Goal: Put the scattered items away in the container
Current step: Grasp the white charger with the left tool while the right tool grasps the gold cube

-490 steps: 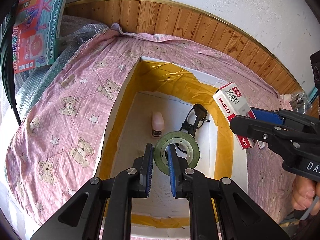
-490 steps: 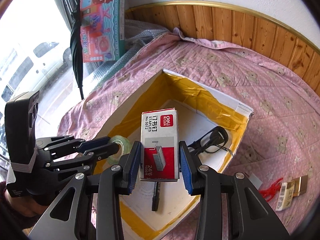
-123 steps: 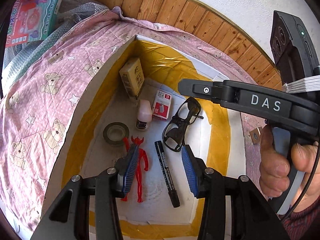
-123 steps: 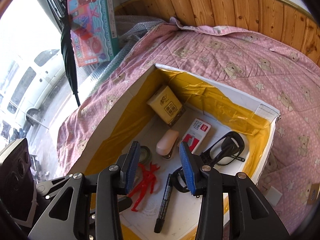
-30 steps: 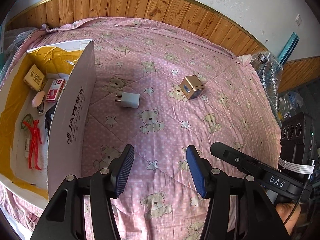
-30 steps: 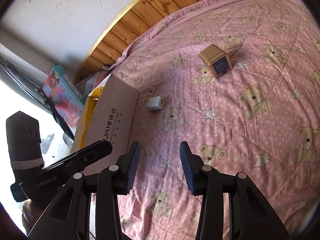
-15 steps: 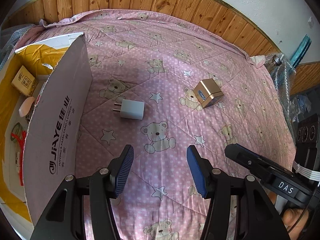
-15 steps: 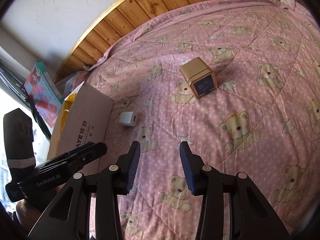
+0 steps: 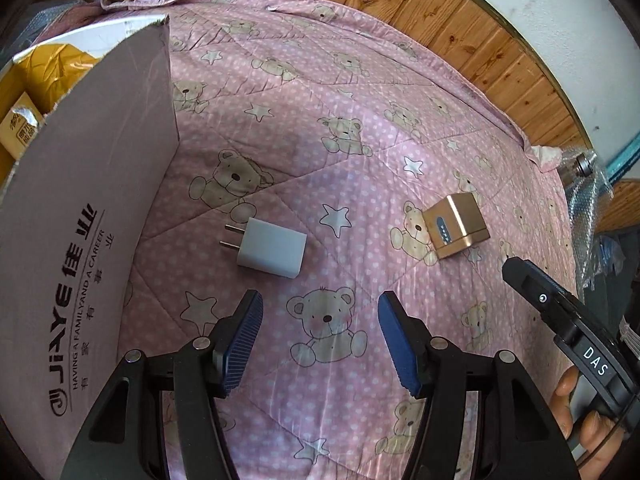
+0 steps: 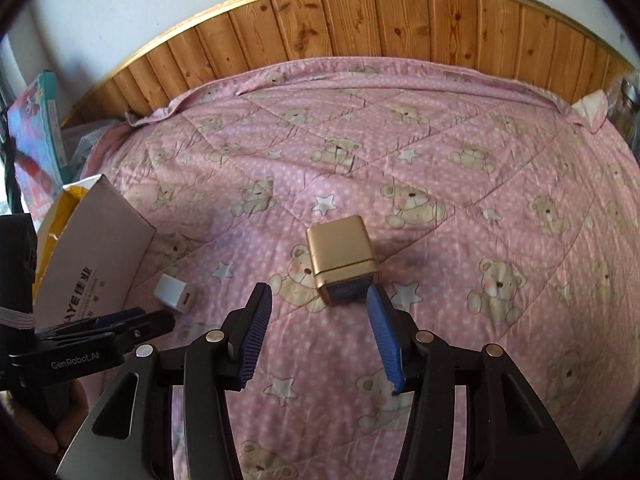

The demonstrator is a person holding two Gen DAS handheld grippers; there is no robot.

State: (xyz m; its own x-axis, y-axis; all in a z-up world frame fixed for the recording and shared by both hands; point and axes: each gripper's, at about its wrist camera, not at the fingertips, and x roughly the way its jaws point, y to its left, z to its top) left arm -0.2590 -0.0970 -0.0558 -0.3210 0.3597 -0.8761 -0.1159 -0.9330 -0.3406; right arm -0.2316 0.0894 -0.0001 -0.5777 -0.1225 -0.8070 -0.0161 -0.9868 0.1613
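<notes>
Cardboard box (image 9: pixel 80 216): being kept at the left of the bed, on the pink bear-print quilt (image 9: pixel 328 92); a small tan carton (image 9: pixel 18 132) is being glimpsed inside against its yellow lining, the rest being hidden by the near wall.

White charger plug (image 9: pixel 270 253): being left on the quilt just right of the box, just beyond the left gripper (image 9: pixel 320 336), whose jaws are being held spread and empty.

Gold cube (image 10: pixel 342 258): being left on the quilt right of the plug, just beyond the right gripper (image 10: pixel 318 334), likewise spread with nothing pinched.
</notes>
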